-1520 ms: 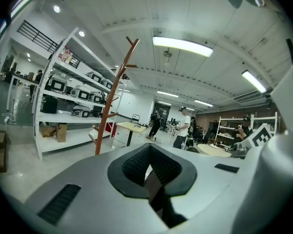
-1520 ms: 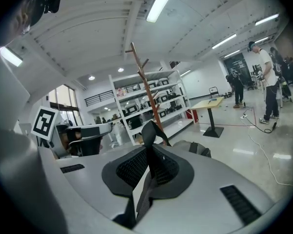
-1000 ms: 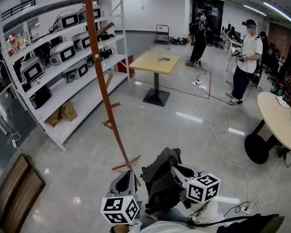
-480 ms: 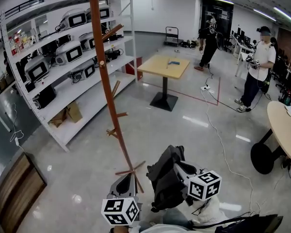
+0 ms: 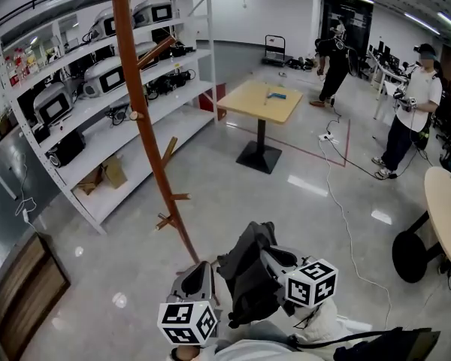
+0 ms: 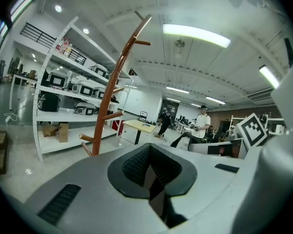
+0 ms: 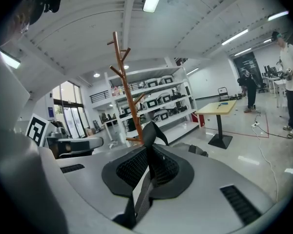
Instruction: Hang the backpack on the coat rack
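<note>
The brown wooden coat rack point(image 5: 146, 134) rises just ahead of me, its pegs bare; it also shows as the coat rack point(image 6: 110, 96) and the coat rack point(image 7: 129, 96) in the two gripper views. A dark backpack point(image 5: 248, 273) hangs low in front of me, to the right of the rack's foot. My right gripper point(image 5: 274, 260) is shut on the backpack's strap, whose loop point(image 7: 154, 130) sticks up from the right gripper point(image 7: 149, 165). My left gripper point(image 5: 195, 277) sits left of the bag; in its own view the left gripper point(image 6: 149, 167) is shut with nothing seen sticking out.
White shelving point(image 5: 83, 89) with boxed equipment runs along the left. A wooden table point(image 5: 261, 101) stands mid-room, a round table point(image 5: 447, 216) at right. Two people point(image 5: 410, 111) stand at the back right. Cables point(image 5: 346, 216) trail across the floor. A wooden bench point(image 5: 19, 299) is at lower left.
The view has moved in on the rack, whose pole now stands further left and nearer. The backpack and both grippers have risen slightly.
</note>
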The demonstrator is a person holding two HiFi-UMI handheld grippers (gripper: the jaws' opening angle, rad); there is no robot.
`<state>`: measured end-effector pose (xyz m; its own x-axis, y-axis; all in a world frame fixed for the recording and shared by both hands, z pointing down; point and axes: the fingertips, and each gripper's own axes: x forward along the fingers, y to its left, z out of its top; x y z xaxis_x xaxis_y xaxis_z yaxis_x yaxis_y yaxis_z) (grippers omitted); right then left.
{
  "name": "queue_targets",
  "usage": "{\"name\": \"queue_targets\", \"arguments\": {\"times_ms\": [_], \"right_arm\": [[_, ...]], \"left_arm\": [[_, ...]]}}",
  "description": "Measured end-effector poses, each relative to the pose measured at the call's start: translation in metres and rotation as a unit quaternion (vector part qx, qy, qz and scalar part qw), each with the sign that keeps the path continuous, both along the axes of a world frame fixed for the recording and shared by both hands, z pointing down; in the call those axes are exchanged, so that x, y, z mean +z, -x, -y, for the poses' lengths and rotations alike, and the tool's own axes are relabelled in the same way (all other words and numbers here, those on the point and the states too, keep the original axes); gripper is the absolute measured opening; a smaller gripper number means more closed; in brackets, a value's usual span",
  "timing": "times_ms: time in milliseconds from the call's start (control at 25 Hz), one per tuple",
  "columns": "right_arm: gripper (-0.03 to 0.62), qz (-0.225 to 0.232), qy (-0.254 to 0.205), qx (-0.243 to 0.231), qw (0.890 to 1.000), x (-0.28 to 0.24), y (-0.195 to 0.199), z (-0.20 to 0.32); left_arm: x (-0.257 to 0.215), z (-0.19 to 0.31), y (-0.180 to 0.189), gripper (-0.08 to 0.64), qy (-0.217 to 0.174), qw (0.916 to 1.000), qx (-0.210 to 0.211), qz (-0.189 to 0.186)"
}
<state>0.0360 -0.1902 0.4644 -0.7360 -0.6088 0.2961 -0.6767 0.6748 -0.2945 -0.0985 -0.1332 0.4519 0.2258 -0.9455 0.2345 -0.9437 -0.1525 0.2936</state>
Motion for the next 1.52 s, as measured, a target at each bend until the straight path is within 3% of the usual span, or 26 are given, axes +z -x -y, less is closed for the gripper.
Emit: {"name": "queue_targets", "arguments": {"times_ms": [640, 960, 1520], "right_arm": [[0.025, -0.005, -0.011, -0.108, 0.994, -0.020, 0.032, 0.127], [0.025, -0.018, -0.015, -0.165, 0.986, -0.015, 0.046, 0.167], [0.025, -0.035, -0.038, -0.230, 0.972, -0.056, 0.105, 0.227]], "left_arm": [[-0.022, 0.117, 0.002, 0.003, -0.014, 0.9973, -0.072, -0.001], [-0.026, 0.161, -0.009, 0.003, -0.028, 0.9959, -0.085, -0.011], [-0.053, 0.169, 0.021, 0.003, -0.053, 0.9936, -0.099, -0.010]]}}
